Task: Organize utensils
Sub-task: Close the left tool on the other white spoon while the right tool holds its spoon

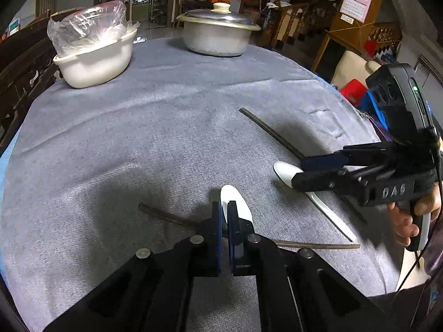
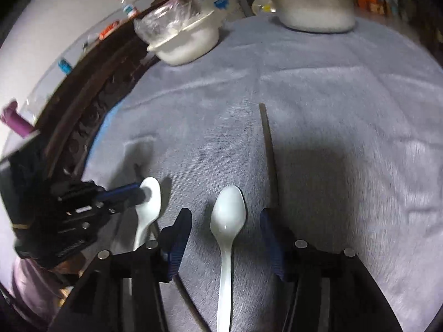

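Observation:
Two white spoons and two dark chopsticks lie on the grey tablecloth (image 1: 138, 127). My left gripper (image 1: 224, 210) is shut on one white spoon (image 1: 236, 196), which also shows in the right wrist view (image 2: 151, 202), as does that gripper (image 2: 138, 193). A dark chopstick (image 1: 166, 217) lies across under it. My right gripper (image 2: 225, 221) is open with its fingers on either side of the second white spoon (image 2: 228, 215), low over the cloth. It also shows in the left wrist view (image 1: 299, 170), over that spoon (image 1: 285, 170). The second chopstick (image 2: 268, 149) lies beside the right finger.
A white bowl (image 1: 91, 61) holding a plastic bag stands at the far left of the table. A lidded metal pot (image 1: 218, 31) stands at the far edge. The table's right edge (image 1: 357, 110) is close to the right gripper.

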Demonstrator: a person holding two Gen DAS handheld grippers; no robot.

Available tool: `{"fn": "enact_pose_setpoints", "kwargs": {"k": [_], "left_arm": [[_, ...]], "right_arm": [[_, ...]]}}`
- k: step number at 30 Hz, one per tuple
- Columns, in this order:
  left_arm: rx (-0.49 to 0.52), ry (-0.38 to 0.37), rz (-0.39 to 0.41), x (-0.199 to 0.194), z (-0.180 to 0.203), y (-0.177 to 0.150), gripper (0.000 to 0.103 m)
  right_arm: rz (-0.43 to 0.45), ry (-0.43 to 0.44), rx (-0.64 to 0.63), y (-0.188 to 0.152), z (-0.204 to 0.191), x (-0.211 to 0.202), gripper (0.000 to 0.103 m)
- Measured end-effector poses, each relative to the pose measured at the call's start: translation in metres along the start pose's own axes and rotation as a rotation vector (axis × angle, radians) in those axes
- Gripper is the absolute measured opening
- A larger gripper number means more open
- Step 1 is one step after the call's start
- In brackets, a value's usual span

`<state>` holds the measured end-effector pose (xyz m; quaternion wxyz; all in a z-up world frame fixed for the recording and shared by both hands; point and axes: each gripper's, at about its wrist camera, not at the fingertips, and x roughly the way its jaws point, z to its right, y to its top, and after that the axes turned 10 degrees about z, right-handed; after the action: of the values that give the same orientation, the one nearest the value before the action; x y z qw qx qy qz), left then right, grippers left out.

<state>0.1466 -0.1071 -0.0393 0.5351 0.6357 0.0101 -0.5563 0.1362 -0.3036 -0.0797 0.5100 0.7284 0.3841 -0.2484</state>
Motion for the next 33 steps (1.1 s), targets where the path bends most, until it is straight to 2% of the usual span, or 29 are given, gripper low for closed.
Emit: {"fn": "enact_pose_setpoints", "kwargs": {"k": [2,3,4,6,7,12,15,17,18,25,29,33], "left_arm": [[-0.008,-0.007,-0.006,0.003,0.001,0.002,0.006],[-0.013,-0.009,-0.016,0.005,0.002,0.003,0.014],[-0.018,-0.011,-0.022,0.007,0.003,0.003,0.026],[-0.018,-0.008,-0.023,0.009,0.006,0.003,0.039],[-0.017,-0.008,-0.025,0.011,0.008,0.003,0.04],[-0.011,-0.01,-0.052,0.023,0.017,0.002,0.04],[0.011,0.012,-0.032,0.026,0.023,0.002,0.038],[0.004,0.012,-0.031,0.027,0.023,0.003,0.015],[0.002,0.025,-0.038,0.029,0.023,0.003,0.009],[-0.065,0.071,0.02,0.015,0.011,0.005,0.006],[-0.129,0.099,0.094,-0.011,0.0,0.005,0.006],[-0.184,0.133,0.149,-0.037,-0.008,0.0,0.006]], "right_arm": [[-0.013,-0.031,-0.061,0.0,-0.006,0.003,0.052],[-0.022,-0.05,-0.099,0.0,-0.009,0.003,0.048],[-0.03,-0.068,-0.137,-0.001,-0.012,0.003,0.042],[-0.029,-0.106,-0.196,-0.003,-0.013,0.003,0.031],[-0.025,-0.1,-0.195,-0.004,-0.012,0.002,0.031],[0.009,-0.07,-0.152,-0.009,-0.003,-0.006,0.03],[0.033,-0.046,-0.096,-0.012,0.003,-0.01,0.029],[0.05,-0.03,-0.05,-0.013,0.009,-0.013,0.029],[0.06,-0.027,-0.031,-0.015,0.011,-0.016,0.029],[0.142,-0.009,0.104,-0.027,0.031,-0.041,0.029],[0.229,0.026,0.172,-0.035,0.037,-0.065,0.029],[0.287,0.028,0.183,-0.043,0.032,-0.083,0.029]]}}
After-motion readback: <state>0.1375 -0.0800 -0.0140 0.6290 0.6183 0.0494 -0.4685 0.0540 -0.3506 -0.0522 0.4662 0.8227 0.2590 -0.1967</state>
